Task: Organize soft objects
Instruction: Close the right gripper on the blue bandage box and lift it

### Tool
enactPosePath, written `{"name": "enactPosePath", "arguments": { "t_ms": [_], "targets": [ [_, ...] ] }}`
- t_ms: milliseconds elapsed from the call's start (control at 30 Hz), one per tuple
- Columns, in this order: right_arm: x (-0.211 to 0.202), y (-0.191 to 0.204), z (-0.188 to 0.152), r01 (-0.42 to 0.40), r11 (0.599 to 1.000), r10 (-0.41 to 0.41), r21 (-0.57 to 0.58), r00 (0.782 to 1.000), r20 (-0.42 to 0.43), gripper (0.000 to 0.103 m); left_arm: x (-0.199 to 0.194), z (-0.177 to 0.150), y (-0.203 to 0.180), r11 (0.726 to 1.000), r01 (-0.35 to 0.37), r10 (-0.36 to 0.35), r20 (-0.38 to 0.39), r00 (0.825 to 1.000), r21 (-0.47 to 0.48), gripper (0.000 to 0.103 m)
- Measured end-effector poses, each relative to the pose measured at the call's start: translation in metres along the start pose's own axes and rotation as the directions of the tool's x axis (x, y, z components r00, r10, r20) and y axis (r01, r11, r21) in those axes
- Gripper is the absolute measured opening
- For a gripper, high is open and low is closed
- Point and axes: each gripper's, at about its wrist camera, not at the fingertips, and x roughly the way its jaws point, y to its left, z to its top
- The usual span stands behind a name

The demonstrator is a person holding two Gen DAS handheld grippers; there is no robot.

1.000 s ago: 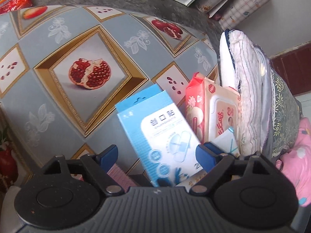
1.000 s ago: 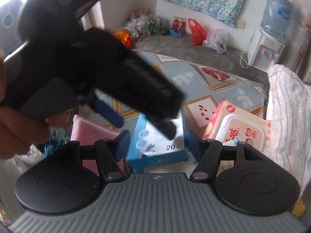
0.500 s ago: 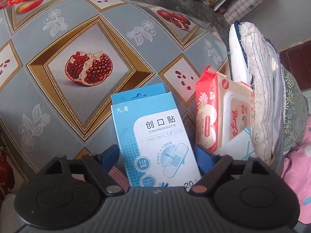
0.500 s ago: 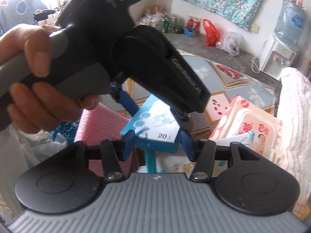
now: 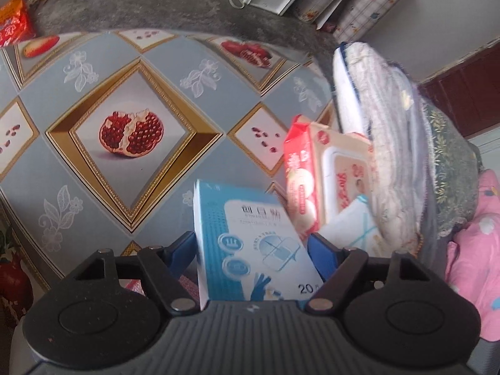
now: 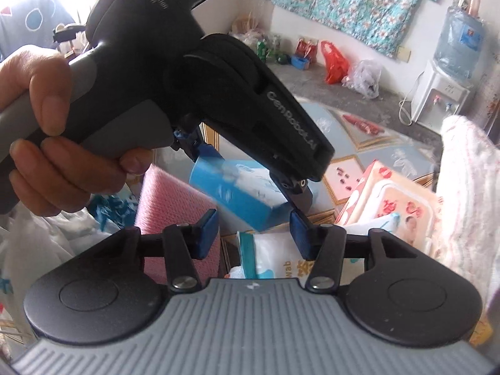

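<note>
A blue bandage box (image 5: pixel 250 243) sits between the blue pads of my left gripper (image 5: pixel 253 250), whose jaws are closing on its sides. In the right wrist view the same box (image 6: pixel 237 193) hangs tilted in the air in the left gripper (image 6: pixel 247 178), which a person's hand (image 6: pixel 47 143) holds. My right gripper (image 6: pixel 253 234) sits just below the box, jaws apart, pads not pressing on it. A white tissue packet (image 6: pixel 275 256) lies under it. A red-and-pink wet wipes pack (image 5: pixel 325 181) leans against a stack of folded cloths (image 5: pixel 390 156).
The table wears a grey cloth with pomegranate prints (image 5: pixel 93 187). A pink mesh piece (image 6: pixel 175 209) lies at the left of the right gripper. Pink fabric (image 5: pixel 478 250) lies to the right of the stack. A water dispenser (image 6: pixel 443 93) stands on the floor beyond.
The box has come up out of the right gripper's jaws and now tilts in the left gripper. The left gripper's fingers have narrowed onto it.
</note>
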Motion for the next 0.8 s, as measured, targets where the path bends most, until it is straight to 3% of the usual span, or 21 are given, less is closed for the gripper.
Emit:
{"name": "enactPosePath", "arguments": {
  "t_ms": [33, 67, 167, 367, 600, 667, 700, 800],
  "targets": [
    [-0.007, 0.002, 0.001, 0.010, 1.000, -0.010, 0.004, 1.000, 0.010, 0.050, -0.007, -0.002, -0.001, 1.000, 0.009, -0.009, 0.007, 1.000, 0.003, 0.066],
    [-0.014, 0.005, 0.003, 0.020, 1.000, -0.020, 0.004, 1.000, 0.017, 0.049, -0.014, -0.004, -0.003, 1.000, 0.005, -0.005, 0.011, 1.000, 0.005, 0.047],
    [-0.037, 0.017, 0.005, 0.030, 1.000, -0.030, 0.002, 0.998, 0.055, 0.048, -0.033, -0.011, -0.001, 0.999, 0.044, -0.044, 0.000, 0.999, 0.004, 0.043],
    [-0.062, 0.055, 0.002, 0.064, 0.997, -0.062, -0.037, 0.997, 0.054, 0.048, -0.065, -0.043, 0.003, 0.998, 0.049, -0.050, 0.009, 0.999, 0.048, 0.040],
    [-0.073, 0.078, -0.007, 0.084, 0.996, -0.084, -0.017, 0.996, 0.010, 0.049, -0.101, -0.063, 0.023, 0.999, 0.033, -0.035, 0.061, 0.998, 0.033, 0.043],
    [-0.072, 0.071, -0.002, 0.070, 0.997, -0.070, 0.036, 0.998, 0.006, 0.051, -0.114, -0.065, 0.031, 1.000, 0.015, -0.017, 0.092, 0.996, 0.023, 0.063],
    [-0.071, 0.065, 0.001, 0.063, 0.996, -0.064, 0.063, 0.998, 0.011, 0.052, -0.121, -0.065, 0.035, 1.000, 0.005, -0.007, 0.113, 0.994, 0.020, 0.066],
    [-0.058, 0.048, 0.013, 0.034, 0.992, -0.036, 0.125, 0.999, 0.018, 0.071, -0.141, -0.065, 0.046, 0.999, -0.041, 0.039, 0.153, 0.988, 0.015, 0.075]
  ]
}}
